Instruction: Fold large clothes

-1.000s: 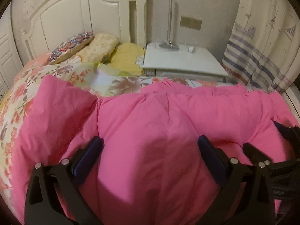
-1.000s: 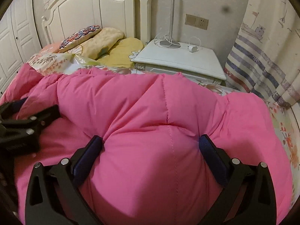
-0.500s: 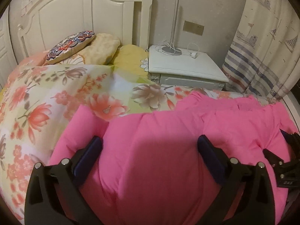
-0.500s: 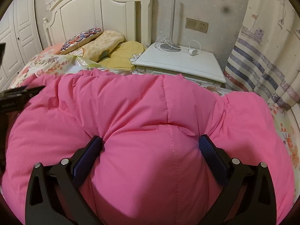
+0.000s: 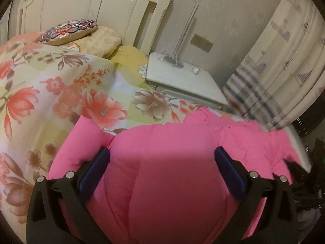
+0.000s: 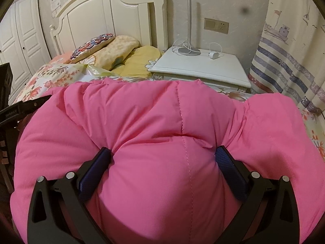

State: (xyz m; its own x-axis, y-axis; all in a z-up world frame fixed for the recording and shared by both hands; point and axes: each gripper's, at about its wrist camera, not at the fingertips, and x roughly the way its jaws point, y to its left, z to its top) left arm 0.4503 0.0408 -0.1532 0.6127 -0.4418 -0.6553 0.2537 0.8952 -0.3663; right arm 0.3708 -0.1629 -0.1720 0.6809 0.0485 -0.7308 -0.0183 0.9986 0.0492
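In the left wrist view the left gripper [image 5: 162, 158] sits at 6 o'clock with its jaws spread wide, and a thick puff of the pink padded garment [image 5: 168, 183] bulges between the blue pads [image 5: 95, 168], which press into the fabric on both sides — the garment is clamped, bunched rather than flat. This view shows a broad stretch of the floral quilt [image 5: 61, 89] from 9 to 11 o'clock, bare of the garment, with the pink fabric spilling toward 3 o'clock over the bed edge. A patterned cushion [image 5: 69, 29] lies near 11 o'clock against the white headboard [image 5: 113, 10]; the white nightstand [image 5: 182, 81] stands near 1 o'clock, and the striped curtain [image 5: 284, 61] hangs at 2 o'clock. The frame is blurred, and a dark shape at 3 to 4 o'clock is too unclear to name.

In the right wrist view, sharper, the right gripper [image 6: 163, 157] is likewise wide apart, its blue pads [image 6: 229, 170] dug into a stitched panel of the garment [image 6: 152, 122] — gripped in a fat fold. Here the pink fabric fills the frame from 8 to 4 o'clock and hides most of the quilt [image 6: 54, 75]. Only this view shows the wardrobe doors [image 6: 22, 40] at 10 o'clock, the wall socket [image 6: 216, 26] and the lamp base [image 6: 189, 50] with a charger on the nightstand [image 6: 203, 69]. Part of the other gripper's black frame pokes in at 9 o'clock.
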